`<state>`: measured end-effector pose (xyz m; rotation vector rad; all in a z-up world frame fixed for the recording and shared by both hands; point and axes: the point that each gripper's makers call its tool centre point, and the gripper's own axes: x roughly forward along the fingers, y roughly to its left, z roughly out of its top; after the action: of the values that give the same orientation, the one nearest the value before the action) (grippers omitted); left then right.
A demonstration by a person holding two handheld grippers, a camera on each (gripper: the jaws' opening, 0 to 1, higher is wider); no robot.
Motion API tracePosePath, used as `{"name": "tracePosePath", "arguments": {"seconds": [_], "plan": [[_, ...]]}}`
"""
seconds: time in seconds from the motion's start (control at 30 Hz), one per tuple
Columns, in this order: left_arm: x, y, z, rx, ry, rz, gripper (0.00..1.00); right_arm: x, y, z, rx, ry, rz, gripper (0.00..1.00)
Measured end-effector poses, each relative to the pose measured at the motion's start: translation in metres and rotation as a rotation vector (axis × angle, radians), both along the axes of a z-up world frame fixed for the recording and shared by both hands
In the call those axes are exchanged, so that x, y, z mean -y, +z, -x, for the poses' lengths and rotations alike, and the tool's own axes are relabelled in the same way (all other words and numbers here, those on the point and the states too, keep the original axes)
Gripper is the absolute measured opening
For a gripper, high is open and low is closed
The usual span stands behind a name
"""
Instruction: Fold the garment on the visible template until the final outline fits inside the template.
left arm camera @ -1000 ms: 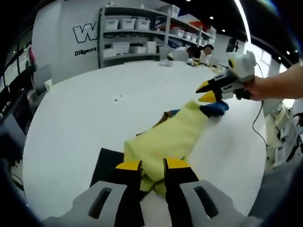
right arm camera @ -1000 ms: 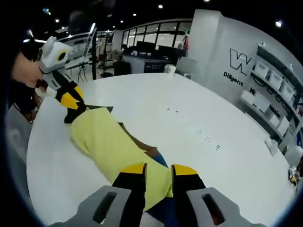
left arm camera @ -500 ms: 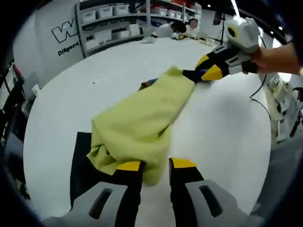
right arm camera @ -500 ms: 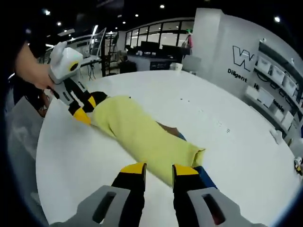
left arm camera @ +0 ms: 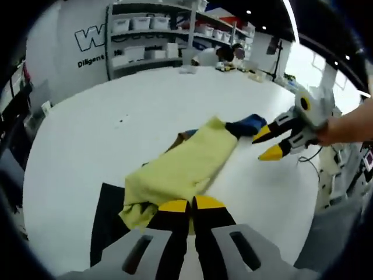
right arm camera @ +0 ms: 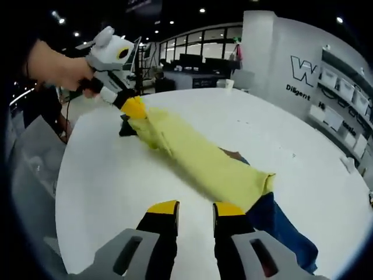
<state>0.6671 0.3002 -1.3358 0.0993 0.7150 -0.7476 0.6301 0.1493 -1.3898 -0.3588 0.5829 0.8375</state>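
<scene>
I see a pale yellow-green garment with a blue part and a brown patch, lying on my white table. The template is black. My grippers have black jaws with yellow tips and grey bodies.

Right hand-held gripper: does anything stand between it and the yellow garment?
Nothing visible does. The open right hand-held gripper faces bare white table, then the yellow garment; the left hand-held gripper pinches its far end.

left gripper jaws pressed together; right gripper jaws parted, held in a hand
</scene>
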Motion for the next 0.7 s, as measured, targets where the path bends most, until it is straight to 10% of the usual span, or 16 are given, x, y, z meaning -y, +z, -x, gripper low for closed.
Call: {"name": "tracePosePath", "arguments": {"seconds": [0.7], "plan": [[0.045,0.128,-0.023,-0.034,0.08,0.393,0.05,-0.07,0.023,0.003,0.047,0.094,-0.07,0.28]]}}
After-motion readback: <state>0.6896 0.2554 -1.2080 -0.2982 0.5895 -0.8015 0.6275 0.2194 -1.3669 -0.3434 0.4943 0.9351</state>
